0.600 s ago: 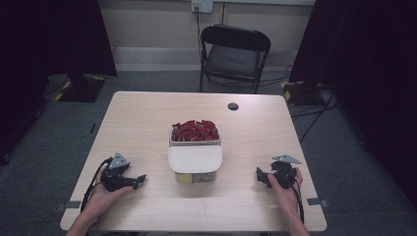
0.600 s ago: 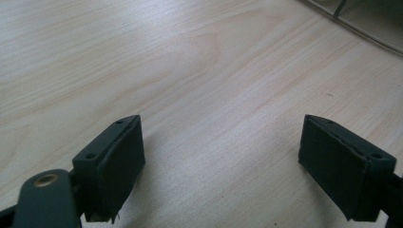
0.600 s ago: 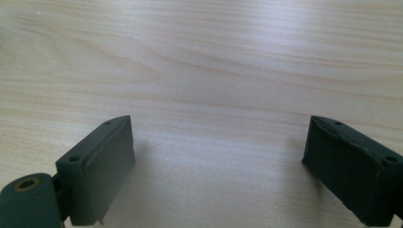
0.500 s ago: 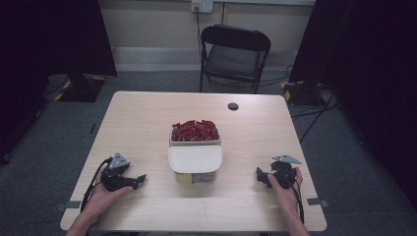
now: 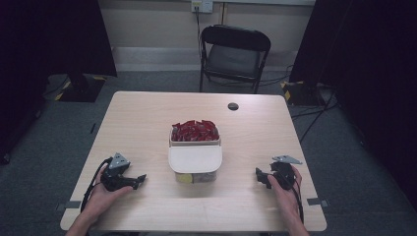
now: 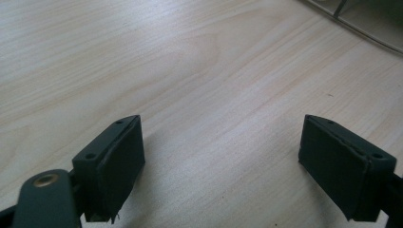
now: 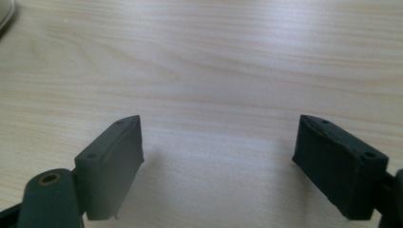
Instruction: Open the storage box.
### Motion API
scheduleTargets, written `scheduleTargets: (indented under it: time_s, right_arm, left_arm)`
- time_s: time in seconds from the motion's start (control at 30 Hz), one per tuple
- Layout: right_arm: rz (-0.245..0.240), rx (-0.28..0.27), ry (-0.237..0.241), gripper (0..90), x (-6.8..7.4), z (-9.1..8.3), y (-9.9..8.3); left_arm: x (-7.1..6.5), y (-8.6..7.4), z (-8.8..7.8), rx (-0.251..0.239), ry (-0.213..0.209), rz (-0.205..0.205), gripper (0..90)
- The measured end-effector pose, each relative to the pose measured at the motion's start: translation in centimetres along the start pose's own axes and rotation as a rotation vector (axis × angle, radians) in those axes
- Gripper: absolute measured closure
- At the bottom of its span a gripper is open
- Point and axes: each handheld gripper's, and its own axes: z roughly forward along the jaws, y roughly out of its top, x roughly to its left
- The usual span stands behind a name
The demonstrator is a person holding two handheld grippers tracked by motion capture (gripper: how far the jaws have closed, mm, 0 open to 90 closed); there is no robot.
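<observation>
- Resting on the counter [image 5: 147, 118], both claws are parked well apart from each other — one at each near corner, each with a hand wrapped around it.
- Left claw [image 5: 139, 180] points in toward the middle; its jaws stand wide apart with nothing but bare wood between them, as the left gripper view [image 6: 221, 166] shows.
- Right claw [image 5: 259, 176] mirrors it, pointing inward too, jaws also spread and empty in the right gripper view [image 7: 218, 164].
- Between the two sits the clear container [image 5: 195, 173] with a white lid [image 5: 194, 158] on top — pretty much centred on the counter, near the front half, not touched by either claw.
- Just behind it, touching or almost, is a tray of red pieces [image 5: 194, 131]; can't tell what they are.
- Small dark round thing [image 5: 233, 106] lies farther back on the counter, and a black folding chair [image 5: 235, 58] stands beyond the far edge.
</observation>
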Motion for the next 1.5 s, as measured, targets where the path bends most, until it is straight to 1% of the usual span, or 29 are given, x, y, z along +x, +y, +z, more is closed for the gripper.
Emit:
scheduleTargets:
  time_s: [0.07, 0.13, 0.2, 0.23, 0.3, 0.33, 0.4, 0.47, 0.57, 0.63, 0.67, 0.8, 0.83, 0.87, 0.9, 0.93, 0.97, 1.03, 1.07, 1.1, 1.13, 1.2, 1.23, 1.27, 1.37, 1.47, 1.5]
  right_arm:
    - [-0.004, -0.010, 0.005, 15.9, 0.2, -0.2, 0.2]
    - [-0.020, -0.013, 0.013, 15.9, 0.3, -0.4, 0.3]
    - [-0.038, 0.001, 0.028, 15.6, 0.5, -0.6, 0.5]
    - [-0.058, 0.009, 0.021, 15.6, 0.7, -0.7, 0.7]
    - [-0.064, 0.013, 0.024, 15.5, 0.8, -0.8, 0.7]
    - [-0.060, 0.012, 0.060, 15.2, 0.9, -1.0, 0.9]
    - [-0.068, 0.006, 0.078, 15.9, 1.0, -1.2, 1.0]
    - [-0.060, -0.011, 0.105, 15.9, 1.1, -1.5, 1.2]
    - [-0.065, -0.033, 0.118, 15.9, 1.4, -2.1, 1.6]
    - [-0.058, -0.048, 0.133, 15.9, 1.6, -2.5, 2.0]
    - [-0.064, -0.057, 0.130, 15.9, 1.7, -2.7, 2.2]
    - [-0.082, -0.077, 0.167, 16.0, 2.5, -2.9, 3.0]
    - [-0.082, -0.077, 0.167, 16.0, 2.5, -2.9, 3.0]
    - [-0.096, -0.082, 0.183, 16.2, 3.1, -3.1, 3.2]
    - [-0.096, -0.082, 0.183, 16.2, 3.1, -3.1, 3.2]
    - [-0.112, -0.094, 0.207, 16.2, 3.8, -3.5, 3.4]
    - [-0.116, -0.100, 0.218, 16.2, 4.2, -3.7, 3.6]
    - [-0.134, -0.114, 0.234, 16.2, 4.9, -4.2, 3.8]
    - [-0.134, -0.114, 0.234, 16.2, 4.9, -4.2, 3.8]
    - [-0.136, -0.123, 0.242, 16.1, 5.3, -4.4, 3.9]
    - [-0.146, -0.136, 0.264, 14.8, 6.0, -4.8, 4.1]
    - [-0.163, -0.145, 0.281, 14.6, 6.7, -5.2, 4.3]
    - [-0.163, -0.145, 0.281, 14.6, 6.7, -5.2, 4.3]
    - [-0.181, -0.152, 0.304, 14.6, 7.4, -5.6, 4.3]
    - [-0.189, -0.153, 0.338, 14.2, 8.3, -5.9, 4.5]
    - [-0.219, -0.156, 0.377, 14.2, 9.1, -6.3, 4.6]
    - [-0.219, -0.156, 0.377, 14.2, 9.1, -6.3, 4.6]
  left_arm:
    - [0.0, 0.0, 0.0, 0.000, 0.000, 0.000, 14.9]
    - [0.0, 0.0, 0.0, 0.001, 0.000, 0.000, 14.9]
    - [0.0, 0.0, 0.0, 0.002, 0.000, 0.000, 14.9]
    - [0.0, 0.0, 0.0, 0.002, 0.000, 0.000, 14.9]
    - [0.0, 0.0, 0.0, 0.002, 0.000, 0.000, 14.9]
    - [0.0, 0.0, 0.0, 0.002, -0.001, 0.001, 14.9]
    - [0.0, 0.0, 0.0, 0.001, -0.002, 0.001, 14.9]
    - [0.0, 0.0, 0.0, 0.000, -0.002, 0.001, 14.9]
    - [0.0, 0.0, 0.0, 0.000, -0.002, 0.000, 14.9]
    - [0.0, 0.0, 0.0, 0.000, -0.002, 0.000, 14.8]
    - [0.0, 0.0, 0.0, 0.001, -0.002, 0.001, 14.8]
    - [0.0, 0.0, 0.0, 0.001, -0.002, 0.001, 14.8]
    - [0.0, 0.0, 0.0, 0.001, -0.002, 0.001, 14.8]
    - [0.0, 0.0, 0.0, 0.001, -0.002, 0.000, 14.9]
    - [0.0, 0.0, 0.0, 0.001, -0.002, 0.000, 14.8]
    - [0.0, 0.0, 0.0, 0.000, -0.002, 0.001, 14.8]
    - [0.0, 0.0, 0.0, 0.000, -0.002, 0.001, 14.9]
    - [0.0, 0.0, 0.0, 0.001, -0.002, 0.001, 14.8]
    - [0.0, 0.0, 0.0, 0.001, -0.002, 0.001, 14.8]
    - [0.0, 0.0, 0.0, 0.001, -0.001, 0.000, 14.8]
    - [0.0, 0.0, 0.0, 0.001, -0.002, 0.000, 14.8]
    - [0.0, 0.0, 0.0, 0.001, -0.001, 0.001, 14.9]
    - [0.0, 0.0, 0.0, 0.001, -0.001, 0.001, 14.9]
    - [0.0, 0.0, 0.0, 0.002, -0.001, 0.000, 14.8]
    - [0.0, 0.0, 0.0, 0.002, -0.001, 0.000, 14.8]
    - [0.0, 0.0, 0.0, 0.001, -0.002, 0.001, 14.9]
    - [0.0, 0.0, 0.0, 0.001, -0.002, 0.001, 14.9]
